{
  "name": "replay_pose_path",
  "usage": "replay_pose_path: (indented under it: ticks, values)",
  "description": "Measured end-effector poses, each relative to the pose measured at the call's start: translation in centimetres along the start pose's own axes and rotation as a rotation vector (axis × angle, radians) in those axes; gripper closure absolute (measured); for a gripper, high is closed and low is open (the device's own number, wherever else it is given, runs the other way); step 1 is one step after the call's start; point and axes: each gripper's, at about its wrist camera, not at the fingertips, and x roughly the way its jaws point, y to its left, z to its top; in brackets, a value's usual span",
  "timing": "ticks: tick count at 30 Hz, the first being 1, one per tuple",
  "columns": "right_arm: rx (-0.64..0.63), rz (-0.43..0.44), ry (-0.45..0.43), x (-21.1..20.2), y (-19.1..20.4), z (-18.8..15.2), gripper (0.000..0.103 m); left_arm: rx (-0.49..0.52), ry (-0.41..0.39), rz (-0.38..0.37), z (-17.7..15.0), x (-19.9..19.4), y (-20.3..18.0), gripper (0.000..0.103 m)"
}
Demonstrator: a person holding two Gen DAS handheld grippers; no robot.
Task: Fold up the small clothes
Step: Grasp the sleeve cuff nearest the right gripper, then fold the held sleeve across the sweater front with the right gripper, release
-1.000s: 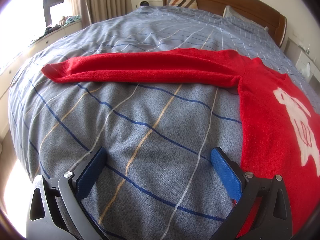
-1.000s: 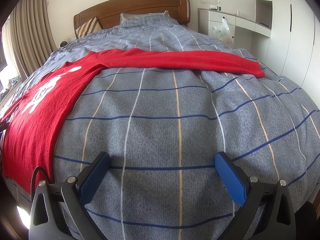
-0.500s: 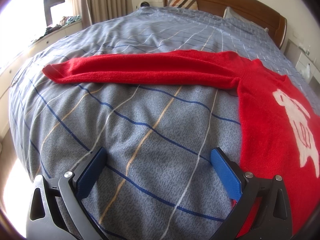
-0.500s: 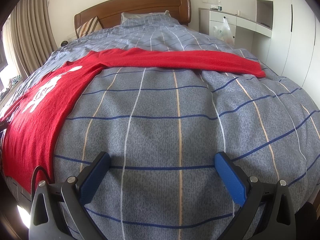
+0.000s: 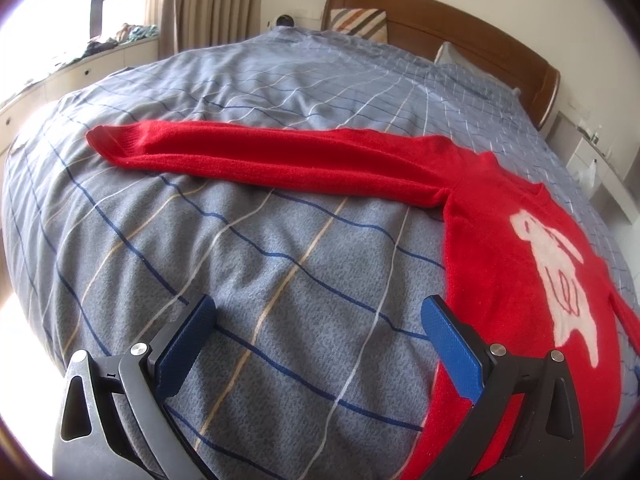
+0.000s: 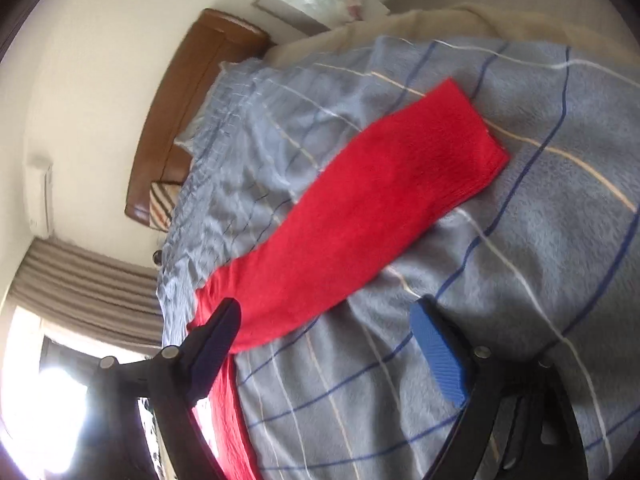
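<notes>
Sweater (image 5: 516,276) lies spread flat on the bed (image 5: 248,272), front up, one sleeve (image 5: 256,156) stretched far left, the other sleeve (image 6: 360,224) out to the right. My left tool (image 5: 316,344) has held its place over the quilt by the sweater's left edge, spread and empty. My right tool (image 6: 332,356) has just swung and rolled hard toward the right sleeve, spread wide, one finger over the cloth near the shoulder. I judge folding that sleeve inward comes first; nothing is folded yet.

Window glare left; right view motion-blurred, tilted.
</notes>
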Motion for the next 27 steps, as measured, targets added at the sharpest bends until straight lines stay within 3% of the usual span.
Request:
replay_pose_path:
  ticks: [6,8,9,10,11,13,16,20,24,27]
  values:
    - [0.108,-0.015,-0.181,0.5,-0.9,2.8,0.029,-0.032,0.014,-0.006,0.0,0.4,0.6,0.000]
    - [0.127,-0.025,-0.211,0.9,-1.3,3.2,0.042,-0.025,0.014,0.000,0.0,0.4,0.4,0.000]
    - [0.130,-0.038,-0.219,1.0,-1.4,3.4,0.058,-0.021,0.014,0.002,-0.1,0.4,0.4,0.000]
    - [0.121,-0.062,-0.216,1.3,-1.5,3.6,0.084,-0.018,0.013,0.002,-0.1,0.4,0.3,0.000]
    - [0.104,-0.092,-0.208,1.4,-1.4,3.8,0.095,-0.017,0.011,0.001,-0.1,0.3,0.2,0.000]
    - [0.041,-0.129,-0.216,1.0,0.0,4.0,0.096,-0.022,0.007,-0.005,0.0,0.3,0.3,0.000]
    - [-0.157,-0.114,-0.242,0.2,6.0,3.9,0.096,-0.039,0.004,-0.012,0.0,0.2,0.5,0.000]
    - [-0.465,-0.002,-0.198,1.2,18.1,0.6,0.096,-0.046,0.007,-0.017,0.1,0.3,0.7,0.000]
    - [-0.743,0.102,-0.080,6.1,29.2,-6.8,0.096,-0.051,0.008,-0.031,0.2,0.3,0.9,0.000]
    - [-0.902,0.105,-0.010,11.2,34.8,-13.4,0.096,-0.062,0.007,-0.038,0.3,0.4,1.3,0.000]
